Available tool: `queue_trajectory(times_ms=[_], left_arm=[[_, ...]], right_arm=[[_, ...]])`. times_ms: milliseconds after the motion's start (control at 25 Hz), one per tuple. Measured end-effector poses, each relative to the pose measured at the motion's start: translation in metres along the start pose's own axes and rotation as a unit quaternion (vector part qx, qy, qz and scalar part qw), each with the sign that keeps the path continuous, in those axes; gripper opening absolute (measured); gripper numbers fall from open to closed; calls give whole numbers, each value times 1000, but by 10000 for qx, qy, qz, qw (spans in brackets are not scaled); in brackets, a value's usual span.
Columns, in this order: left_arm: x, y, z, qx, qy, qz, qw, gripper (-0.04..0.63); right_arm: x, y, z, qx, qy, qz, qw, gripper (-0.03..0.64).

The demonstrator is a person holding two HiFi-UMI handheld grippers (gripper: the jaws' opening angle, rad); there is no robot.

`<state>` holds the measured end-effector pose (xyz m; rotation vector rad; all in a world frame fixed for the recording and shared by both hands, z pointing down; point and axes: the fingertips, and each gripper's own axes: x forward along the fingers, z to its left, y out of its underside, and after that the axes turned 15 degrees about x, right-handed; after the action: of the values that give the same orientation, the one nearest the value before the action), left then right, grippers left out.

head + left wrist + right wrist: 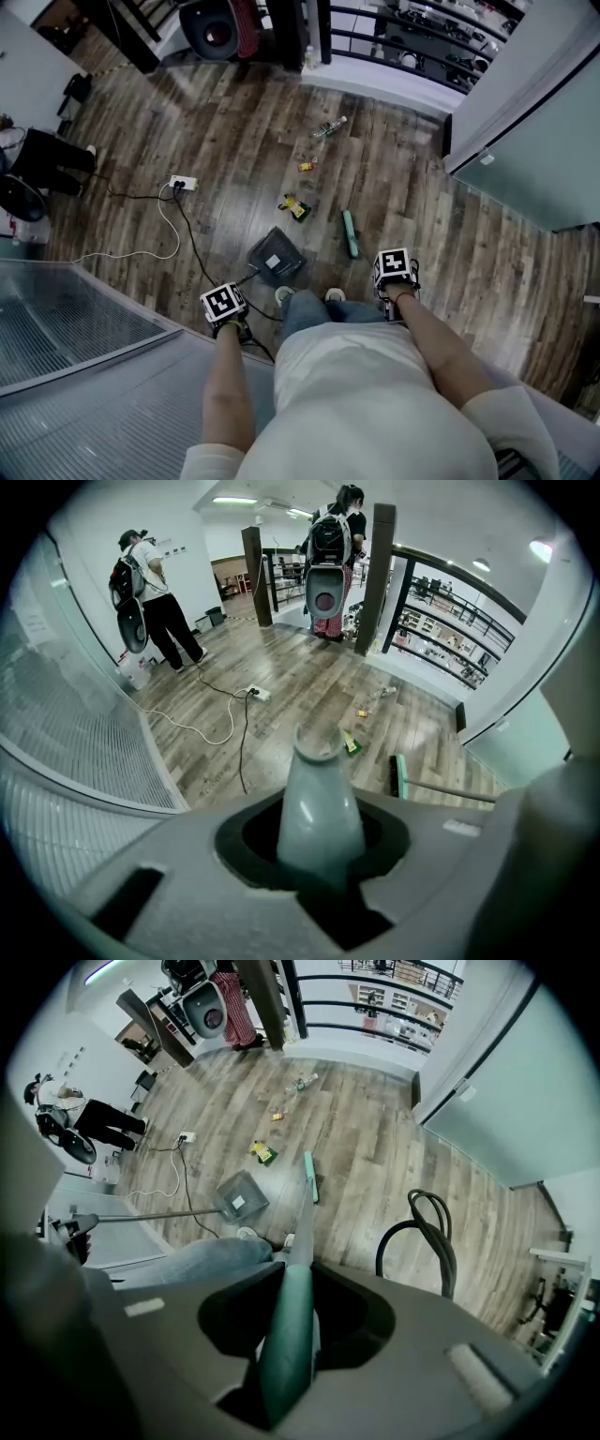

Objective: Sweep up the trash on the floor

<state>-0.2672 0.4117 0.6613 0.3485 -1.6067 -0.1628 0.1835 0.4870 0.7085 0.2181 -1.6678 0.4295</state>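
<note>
My left gripper (223, 305) is shut on the grey dustpan handle (319, 803). The dark dustpan (276, 255) rests on the wood floor just ahead of the person's feet. On the other side, my right gripper (395, 269) is shut on the green broom handle (289, 1330), whose green broom head (350, 233) lies on the floor right of the dustpan. Trash lies beyond both: a yellow-green wrapper (295, 207), a small yellow piece (306, 166) and a bottle (329, 127). That wrapper (351, 743) and the broom head (398, 775) also show in the left gripper view.
A white power strip (183, 183) with trailing cables lies left of the dustpan. A ribbed glass panel (66, 319) borders the left, a grey wall (525, 141) the right. A black hose loop (427, 1237) lies on the floor. Two people (150, 602) stand at the far end by a railing (412, 47).
</note>
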Motion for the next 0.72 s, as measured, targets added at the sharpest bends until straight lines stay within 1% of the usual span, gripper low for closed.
queue_trajectory(times_ms=[160, 360, 520, 720], left_arm=[[-10, -18, 11, -34, -332, -182, 9993, 94], [-16, -33, 14, -150, -425, -319, 9985, 94], [-14, -45, 18, -294, -489, -341, 9978, 94], [-7, -56, 28, -277, -547, -323, 9976, 94]], right_arm=[[-8, -8, 1, 25, -59, -83, 9999, 98], [-12, -15, 10, 43, -167, -198, 9997, 98], [-15, -28, 20, 122, -271, -222, 9993, 98], [-16, -42, 34, 117, -251, -210, 9994, 98]])
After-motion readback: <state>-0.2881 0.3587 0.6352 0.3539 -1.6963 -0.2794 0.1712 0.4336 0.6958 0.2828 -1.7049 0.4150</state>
